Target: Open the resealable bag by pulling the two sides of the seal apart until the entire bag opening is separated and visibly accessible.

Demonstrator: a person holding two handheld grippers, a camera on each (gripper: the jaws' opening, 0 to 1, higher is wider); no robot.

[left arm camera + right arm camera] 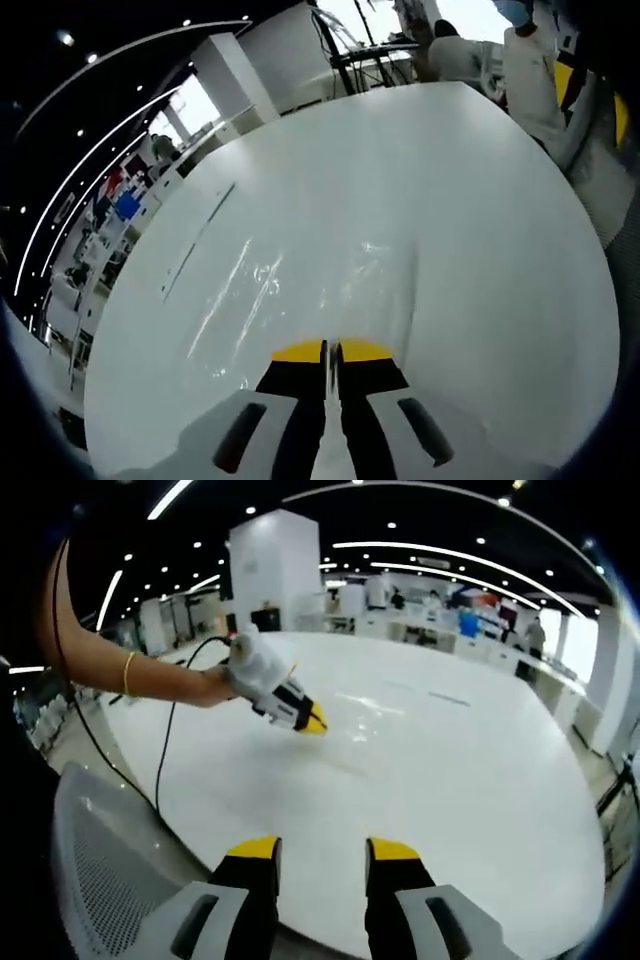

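A clear resealable bag (300,290) lies flat on the white table (480,230), visible mostly by its glints and creases. My left gripper (332,352) is shut, its yellow tips pinching the bag's near edge. In the right gripper view the left gripper (316,724) is held by a hand and tilts down to the table, with the bag (368,706) shining just beyond its tips. My right gripper (320,850) is open with nothing between its fingers. It hovers over the table's near edge, well short of the bag.
A grey mesh chair (100,880) stands at the table's edge by my right gripper. A black cable (165,750) hangs from the left gripper. A thin dark line (200,240) marks the table. People in white (530,70) stand at the far side.
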